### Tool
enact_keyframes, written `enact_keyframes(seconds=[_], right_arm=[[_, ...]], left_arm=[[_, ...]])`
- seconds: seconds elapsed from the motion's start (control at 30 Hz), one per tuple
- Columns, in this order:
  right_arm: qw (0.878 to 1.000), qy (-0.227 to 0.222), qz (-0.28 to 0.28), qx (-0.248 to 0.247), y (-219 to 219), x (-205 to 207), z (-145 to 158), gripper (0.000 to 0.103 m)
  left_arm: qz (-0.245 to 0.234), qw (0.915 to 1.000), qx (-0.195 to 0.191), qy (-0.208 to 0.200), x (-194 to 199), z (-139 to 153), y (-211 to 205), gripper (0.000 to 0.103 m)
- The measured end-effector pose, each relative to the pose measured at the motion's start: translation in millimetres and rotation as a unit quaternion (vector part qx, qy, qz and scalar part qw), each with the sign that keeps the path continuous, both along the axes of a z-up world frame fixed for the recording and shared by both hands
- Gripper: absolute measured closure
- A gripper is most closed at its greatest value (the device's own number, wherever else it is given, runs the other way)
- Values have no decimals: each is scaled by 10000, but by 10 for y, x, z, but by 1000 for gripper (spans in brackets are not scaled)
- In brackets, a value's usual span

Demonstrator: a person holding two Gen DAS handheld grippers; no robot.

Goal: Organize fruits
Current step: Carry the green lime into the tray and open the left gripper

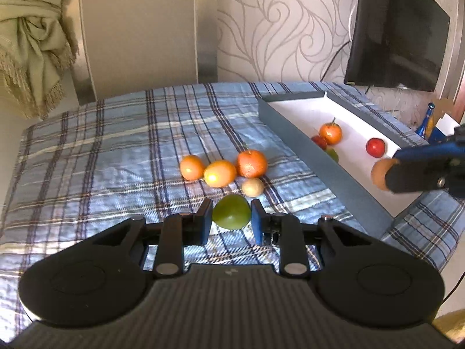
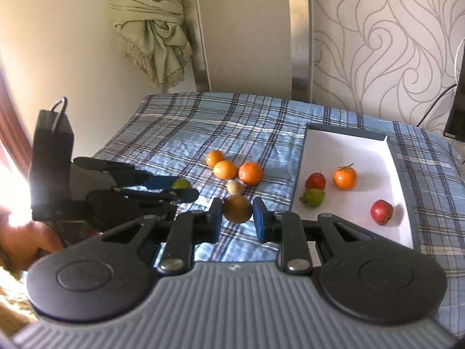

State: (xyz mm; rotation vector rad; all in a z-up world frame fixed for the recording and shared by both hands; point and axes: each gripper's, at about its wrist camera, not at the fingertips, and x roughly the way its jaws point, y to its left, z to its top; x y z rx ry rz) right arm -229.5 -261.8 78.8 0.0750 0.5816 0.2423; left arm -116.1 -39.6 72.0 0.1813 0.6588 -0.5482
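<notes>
My left gripper (image 1: 232, 218) is shut on a green fruit (image 1: 232, 215), held a little above the plaid cloth. My right gripper (image 2: 237, 212) is shut on a brownish round fruit (image 2: 237, 208); in the left wrist view that gripper (image 1: 389, 170) hangs over the near end of the tray. Three oranges (image 2: 225, 169) and a small pale fruit (image 2: 234, 187) lie together on the cloth. The white tray (image 2: 348, 148) with grey walls holds a stemmed orange (image 2: 344, 178), two red fruits (image 2: 381, 212) and a green one (image 2: 314, 197). The left gripper (image 2: 184, 187) shows at the left of the right wrist view.
A blue plaid cloth (image 1: 116, 151) covers the table. A dark screen (image 1: 398, 29) hangs on the patterned wall behind the tray, and a blue bottle (image 1: 425, 122) stands beyond the tray's right wall. A tied curtain (image 1: 32, 43) hangs at the far left.
</notes>
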Motion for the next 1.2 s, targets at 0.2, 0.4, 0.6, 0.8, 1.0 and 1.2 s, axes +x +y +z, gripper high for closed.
enact_keyframes(seconds=[0.2, 0.4, 0.6, 0.8, 1.0, 1.2], right_arm=[[9999, -17, -71, 97, 34, -21, -47, 78], [9993, -65, -316, 200, -43, -51, -22, 78], [9989, -203, -400, 128, -54, -85, 50, 78], [9979, -222, -583, 157, -111, -110, 50, 78], [9969, -163, -748, 195, -172, -131, 20, 78], [9950, -213, -960, 197, -287, -151, 40, 78]], left_arm=[[183, 9998, -5, 64, 60, 76, 91, 71], [164, 9998, -91, -17, 118, 223, 78, 71], [14, 9998, -195, -94, 209, 372, -55, 71], [-131, 9994, -300, -143, 209, 415, -174, 71], [-265, 9992, -292, -53, 219, 381, -282, 71], [-495, 9981, -325, -159, 219, 448, -465, 71]])
